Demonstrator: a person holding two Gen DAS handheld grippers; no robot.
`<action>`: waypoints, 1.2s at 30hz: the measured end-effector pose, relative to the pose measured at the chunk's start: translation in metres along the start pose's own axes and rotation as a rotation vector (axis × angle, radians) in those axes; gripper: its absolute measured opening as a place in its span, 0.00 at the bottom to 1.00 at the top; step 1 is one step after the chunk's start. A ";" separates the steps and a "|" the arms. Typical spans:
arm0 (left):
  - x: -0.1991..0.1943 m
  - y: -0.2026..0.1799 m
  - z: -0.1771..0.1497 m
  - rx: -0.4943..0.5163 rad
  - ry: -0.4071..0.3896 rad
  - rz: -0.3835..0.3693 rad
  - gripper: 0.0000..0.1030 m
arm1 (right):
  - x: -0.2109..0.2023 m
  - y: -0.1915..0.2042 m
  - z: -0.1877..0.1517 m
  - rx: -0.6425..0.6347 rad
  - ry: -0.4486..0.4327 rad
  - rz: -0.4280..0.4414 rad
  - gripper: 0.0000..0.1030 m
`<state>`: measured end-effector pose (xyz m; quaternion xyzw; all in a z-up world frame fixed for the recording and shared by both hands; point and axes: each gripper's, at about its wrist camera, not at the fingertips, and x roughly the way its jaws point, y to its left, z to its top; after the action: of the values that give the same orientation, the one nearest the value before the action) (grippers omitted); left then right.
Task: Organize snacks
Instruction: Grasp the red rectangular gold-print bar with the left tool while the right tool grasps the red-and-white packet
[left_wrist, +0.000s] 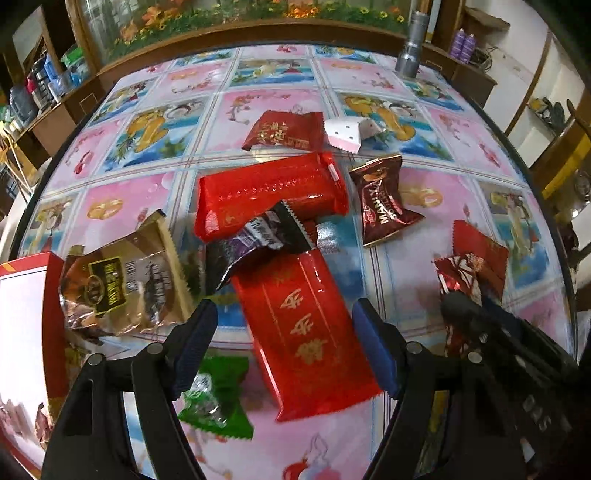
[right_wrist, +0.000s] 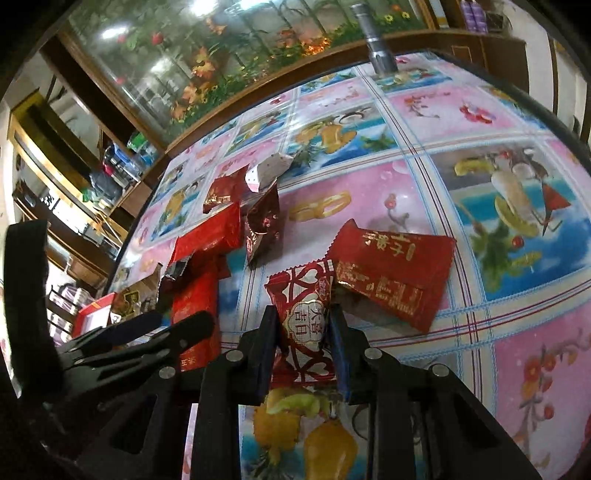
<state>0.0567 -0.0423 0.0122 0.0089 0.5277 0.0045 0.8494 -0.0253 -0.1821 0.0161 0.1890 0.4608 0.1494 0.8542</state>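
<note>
Item: left claw, fingers spread wide, poised over a long glossy red foil bar wrapper with gold characters lying flat on the desk, which wore a pink-and-blue pictured plastic cover. The wrapper lay between the two blue-padded fingers, neither visibly touching it.

Item: right claw, pressed together on a small red-and-white paper-cut patterned candy packet, pinched across its middle just above the desk surface. A flat red pouch with gold lettering touched the packet's far corner.

Item: loose pile near the desk centre: a second red foil bar, a crumpled black-and-purple wrapper overlapping both bars, a maroon twist-end candy, a small dark-red gold-printed sachet, a white folded paper packet, a gold-brown crinkled bag, a green wrapper.

Item: red-rimmed box at the left margin, judged the likely receptacle; its interior was only partly seen.

Handling note: the pinched packet would best rise straight up before travelling, so its corner would not drag the touching pouch. The left claw would do well to close across the bar's narrow width, clear of the overlapping black wrapper.

Clearance: open cover lay right of the pouch and toward the far rim, where a grey metal cylinder stood. The dark desk edge curved close on the right.
</note>
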 end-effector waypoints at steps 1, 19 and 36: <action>0.003 -0.001 0.002 0.001 0.008 0.003 0.73 | 0.001 0.000 0.001 0.002 0.001 0.001 0.27; -0.011 -0.002 -0.030 0.108 -0.094 -0.050 0.47 | -0.001 -0.002 0.000 0.015 0.001 0.012 0.27; -0.056 0.013 -0.103 0.188 -0.207 0.013 0.46 | 0.001 0.012 -0.004 -0.062 -0.031 -0.048 0.27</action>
<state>-0.0604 -0.0292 0.0168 0.0924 0.4353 -0.0404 0.8946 -0.0292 -0.1705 0.0190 0.1538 0.4470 0.1402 0.8700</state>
